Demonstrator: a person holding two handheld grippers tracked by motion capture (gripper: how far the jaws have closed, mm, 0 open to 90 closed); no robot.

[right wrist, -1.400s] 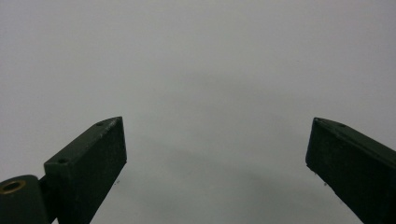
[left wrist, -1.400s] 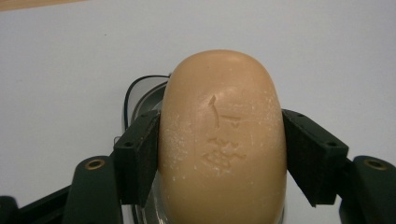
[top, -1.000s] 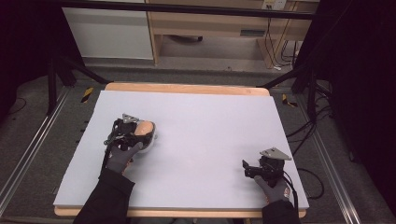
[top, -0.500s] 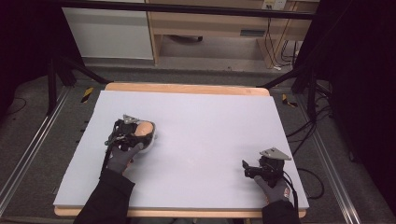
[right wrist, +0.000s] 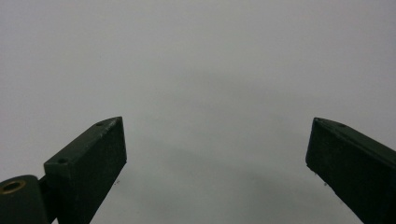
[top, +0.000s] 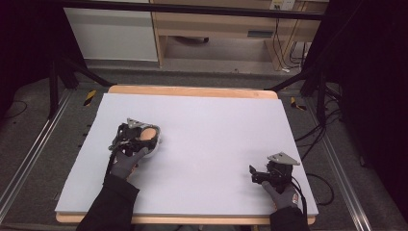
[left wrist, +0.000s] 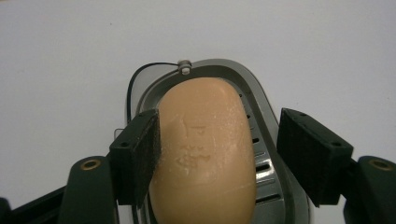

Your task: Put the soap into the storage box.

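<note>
Where soap (left wrist: 203, 154) lies, dish (left wrist: 268, 140) mostly hidden.

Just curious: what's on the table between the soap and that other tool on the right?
Nothing: in the high view, bare white tabletop runs from the soap to the right tool.

A bar of soap (left wrist: 203, 154) lies in a soap dish (left wrist: 273, 140) on the left half of the table (top: 211, 130), with the left gripper (top: 137, 137) over it, one jaw touching the bar's side, the other standing apart across the dish. The right gripper (top: 260, 174) rests near the table's front right corner, well apart, jaws spread wide over bare tabletop. Behind the table, across the floor, stands a cabinet (top: 216, 29).
</note>
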